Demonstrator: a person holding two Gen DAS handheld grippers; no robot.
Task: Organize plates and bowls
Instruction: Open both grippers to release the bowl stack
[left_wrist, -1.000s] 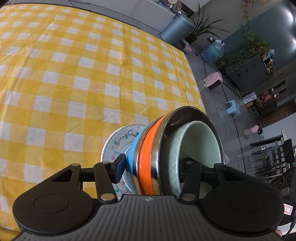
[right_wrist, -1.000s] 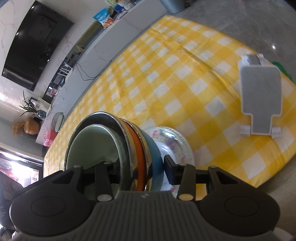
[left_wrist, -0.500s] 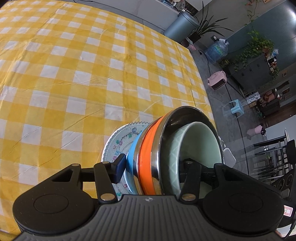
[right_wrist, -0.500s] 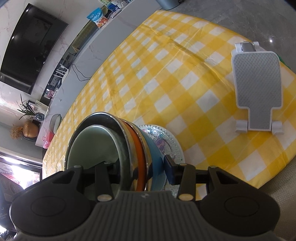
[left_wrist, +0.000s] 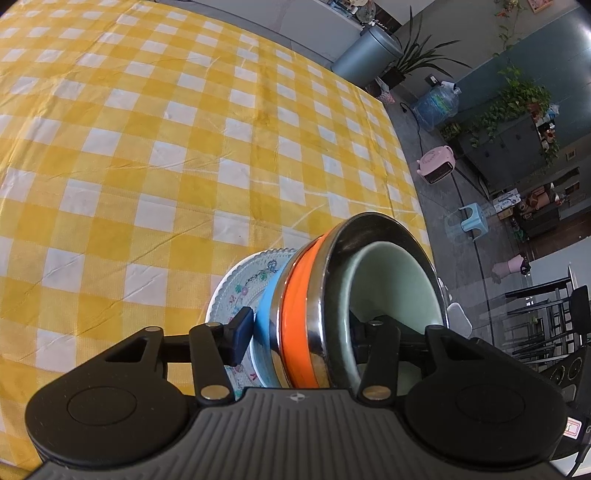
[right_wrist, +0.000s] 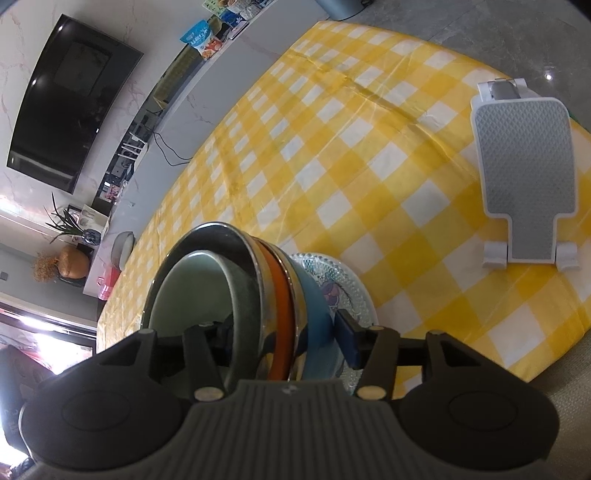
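A nested stack of bowls (left_wrist: 314, 306) shows in both wrist views: a pale green bowl (left_wrist: 391, 280) inside a steel bowl with an orange band (left_wrist: 295, 295), then a light blue bowl (left_wrist: 264, 314). It rests on a floral plate (left_wrist: 240, 284) on the yellow checked tablecloth. My left gripper (left_wrist: 299, 332) is shut on one side of the stack, one finger inside the green bowl, the other against the blue bowl. My right gripper (right_wrist: 284, 332) is shut on the stack (right_wrist: 266, 288) from the other side, over the plate (right_wrist: 347, 284).
A white and grey stand (right_wrist: 524, 166) lies on the tablecloth (right_wrist: 332, 147) near its right edge. The table edge (left_wrist: 406, 155) drops to a floor with a bin (left_wrist: 365, 51), a pink object (left_wrist: 436, 166) and a blue stool (left_wrist: 472, 218).
Both grippers keep their hold on the stack. The view has pulled back a little from the tablecloth, so the stack and both grippers have shifted slightly. The plate stays under the stack.
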